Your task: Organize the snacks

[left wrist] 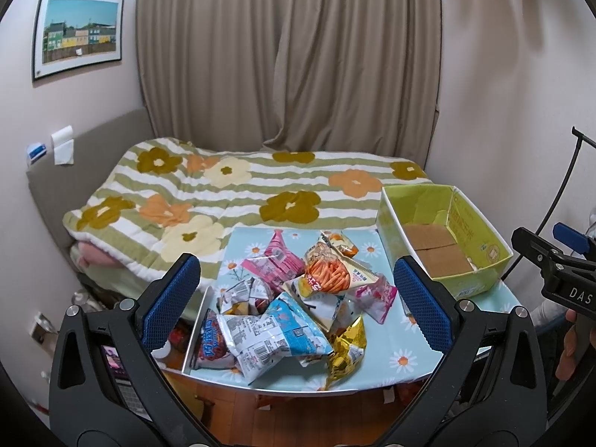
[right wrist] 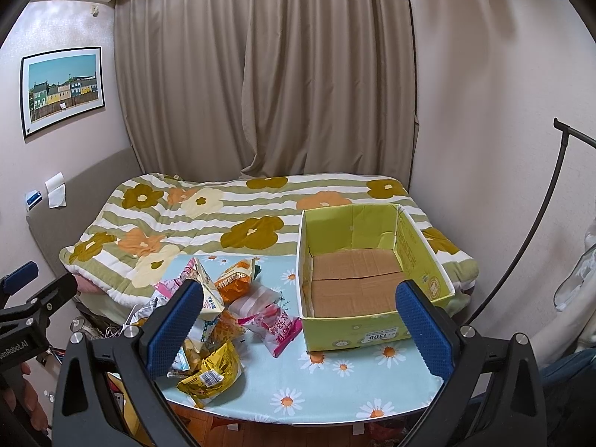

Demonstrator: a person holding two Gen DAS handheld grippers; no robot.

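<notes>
Bedside table (left wrist: 428, 350): snack pile (left wrist: 294, 298) lies beyond both empty, spread tongs (left wrist: 298, 294)

A small desk (right wrist: 335, 383) under a pale-blue daisy-print cloth carries everything. On its left half sits a loose heap of crinkly snack packets (left wrist: 294, 305): pink, orange, blue-and-white, and a gold foil one (right wrist: 212, 370) nearest the front edge. On the right stands an open yellow-green cardboard box (right wrist: 365, 329), brown flaps showing inside, just beside the heap. Behind, touching the desk's far edge, a bed with a green-striped flowered quilt (right wrist: 231, 216).
</notes>
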